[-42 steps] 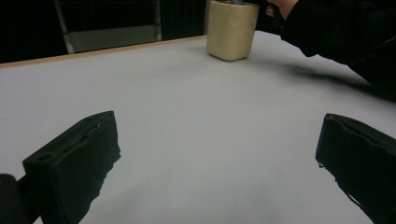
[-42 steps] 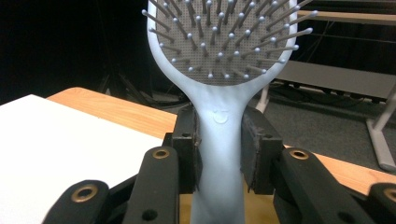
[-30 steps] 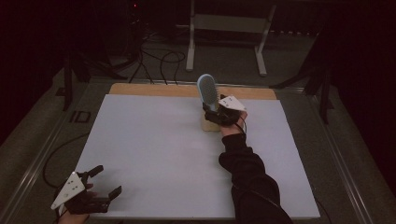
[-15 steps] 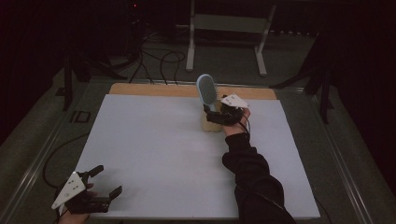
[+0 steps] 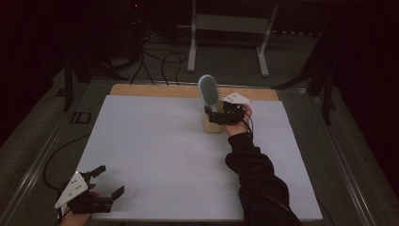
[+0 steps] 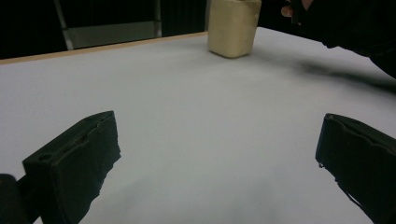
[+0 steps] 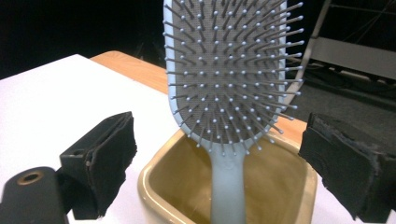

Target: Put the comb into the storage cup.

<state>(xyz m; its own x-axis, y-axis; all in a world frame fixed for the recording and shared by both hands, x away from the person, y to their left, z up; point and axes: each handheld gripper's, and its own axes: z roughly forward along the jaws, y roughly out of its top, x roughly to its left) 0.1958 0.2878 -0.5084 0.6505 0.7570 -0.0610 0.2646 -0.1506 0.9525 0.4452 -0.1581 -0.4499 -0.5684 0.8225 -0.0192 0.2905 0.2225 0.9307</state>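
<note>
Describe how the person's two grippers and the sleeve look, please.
Each gripper is black with two blocky jaws lined with rough black foam pads. The left gripper and the right gripper each carry a pale three-cornered plate on top. The right arm wears a long black sleeve. A thin dark cable hangs by the right gripper.

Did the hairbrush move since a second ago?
No. The hairbrush stands handle-down in the beige cup, at the same place before the table's wooden far edge. The right gripper has just been opening, off the handle.
</note>
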